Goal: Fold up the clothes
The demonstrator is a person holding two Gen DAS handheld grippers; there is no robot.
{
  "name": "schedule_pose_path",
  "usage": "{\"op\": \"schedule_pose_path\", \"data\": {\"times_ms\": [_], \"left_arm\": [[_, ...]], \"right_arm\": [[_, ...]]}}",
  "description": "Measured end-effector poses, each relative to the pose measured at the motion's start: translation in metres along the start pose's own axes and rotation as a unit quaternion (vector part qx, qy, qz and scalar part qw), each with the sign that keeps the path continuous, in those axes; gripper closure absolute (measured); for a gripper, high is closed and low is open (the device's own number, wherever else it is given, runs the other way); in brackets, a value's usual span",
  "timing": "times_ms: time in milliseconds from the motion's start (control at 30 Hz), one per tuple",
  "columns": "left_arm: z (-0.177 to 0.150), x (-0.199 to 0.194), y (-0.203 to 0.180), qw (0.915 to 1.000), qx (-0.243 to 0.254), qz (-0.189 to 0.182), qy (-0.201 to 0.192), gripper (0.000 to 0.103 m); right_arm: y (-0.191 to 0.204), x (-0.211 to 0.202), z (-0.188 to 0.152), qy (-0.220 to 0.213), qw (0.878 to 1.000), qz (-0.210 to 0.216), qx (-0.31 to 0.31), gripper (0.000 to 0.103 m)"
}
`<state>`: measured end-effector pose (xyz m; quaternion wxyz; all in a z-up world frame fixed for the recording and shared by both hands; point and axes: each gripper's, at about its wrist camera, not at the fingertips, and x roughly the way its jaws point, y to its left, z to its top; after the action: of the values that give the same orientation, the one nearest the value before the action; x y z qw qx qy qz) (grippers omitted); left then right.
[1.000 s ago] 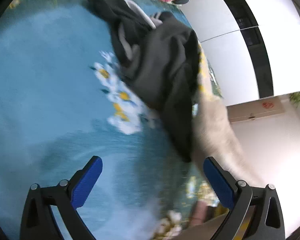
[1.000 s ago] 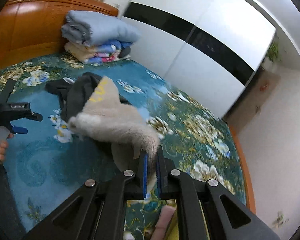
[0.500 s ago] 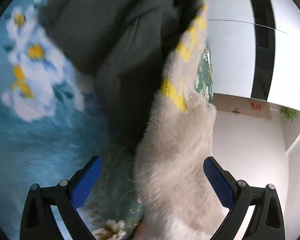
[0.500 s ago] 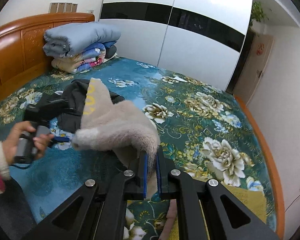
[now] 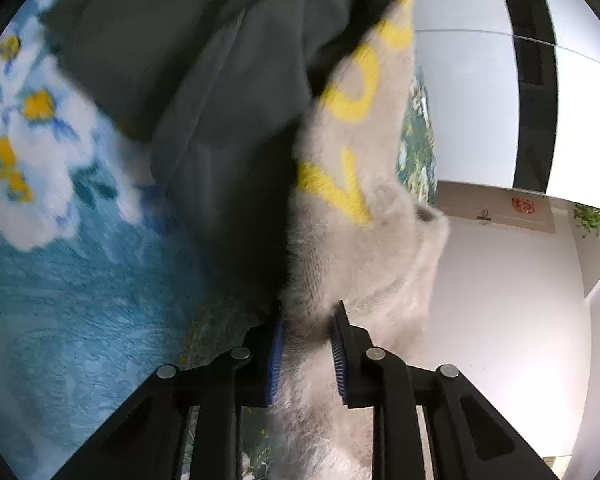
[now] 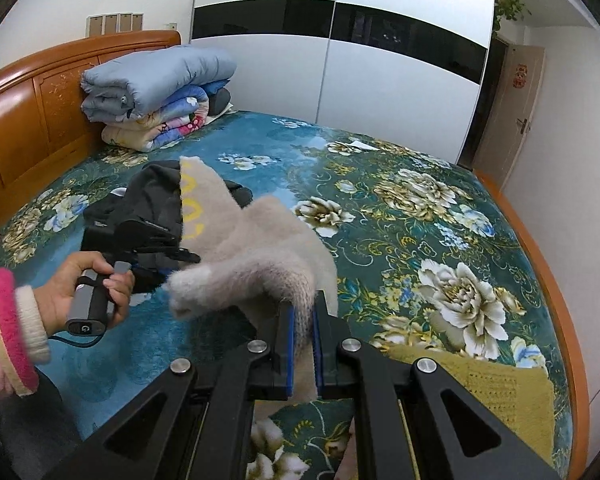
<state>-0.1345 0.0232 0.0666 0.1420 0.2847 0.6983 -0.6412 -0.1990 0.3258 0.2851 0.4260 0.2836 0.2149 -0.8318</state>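
Observation:
A fuzzy beige sweater with yellow letters is lifted above the bed. My right gripper is shut on one edge of it. My left gripper is shut on another part of the sweater, and it shows from outside in the right wrist view, held by a hand. A dark grey garment lies crumpled on the bedspread right behind the sweater; it also shows in the right wrist view.
The bed has a teal floral bedspread. Folded quilts are stacked by the wooden headboard. A yellow knit cloth lies at the near right. A white and black wardrobe stands behind the bed.
My left gripper moved in to the sweater and closed on it; it was wide open before. The right gripper stayed shut on the sweater and lifted it a little.

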Motion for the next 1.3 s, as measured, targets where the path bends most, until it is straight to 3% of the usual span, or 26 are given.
{"op": "schedule_pose_path", "data": {"times_ms": [267,467,600,767,867,967,1067,1100,1200,1300], "left_arm": [[-0.016,-0.081,-0.048,0.9940,0.079,-0.009,-0.075,0.085],[-0.017,-0.167,-0.077,0.9806,0.135,-0.014,-0.142,0.086],[-0.042,-0.245,-0.081,0.9659,0.173,-0.018,-0.192,0.086],[-0.096,-0.340,-0.085,0.9410,0.208,-0.047,-0.263,0.086],[-0.140,-0.389,-0.084,0.9226,0.233,-0.057,-0.302,0.087],[-0.183,-0.440,-0.095,0.8965,0.270,-0.046,-0.348,0.086],[-0.181,-0.457,-0.099,0.8979,0.270,-0.025,-0.347,0.086],[-0.167,-0.448,-0.091,0.9042,0.257,-0.003,-0.341,0.086],[-0.126,-0.419,-0.066,0.9189,0.217,0.066,-0.323,0.086],[-0.083,-0.378,-0.023,0.9371,0.160,0.115,-0.288,0.086]], "right_arm": [[-0.002,-0.015,0.007,-0.019,1.000,-0.002,0.000,0.096],[0.012,-0.047,0.024,-0.069,0.997,0.009,-0.018,0.096],[0.023,-0.082,0.034,-0.113,0.993,0.021,-0.032,0.096],[0.033,-0.139,0.033,-0.168,0.984,0.042,-0.046,0.096],[0.037,-0.176,0.025,-0.188,0.978,0.073,-0.052,0.096],[0.035,-0.214,0.016,-0.207,0.968,0.130,-0.051,0.096],[0.034,-0.223,0.015,-0.212,0.963,0.158,-0.053,0.096],[0.035,-0.215,0.018,-0.204,0.964,0.165,-0.053,0.096],[0.046,-0.163,0.028,-0.139,0.970,0.193,-0.052,0.096],[0.063,-0.074,0.015,-0.035,0.978,0.201,-0.051,0.096]]}}
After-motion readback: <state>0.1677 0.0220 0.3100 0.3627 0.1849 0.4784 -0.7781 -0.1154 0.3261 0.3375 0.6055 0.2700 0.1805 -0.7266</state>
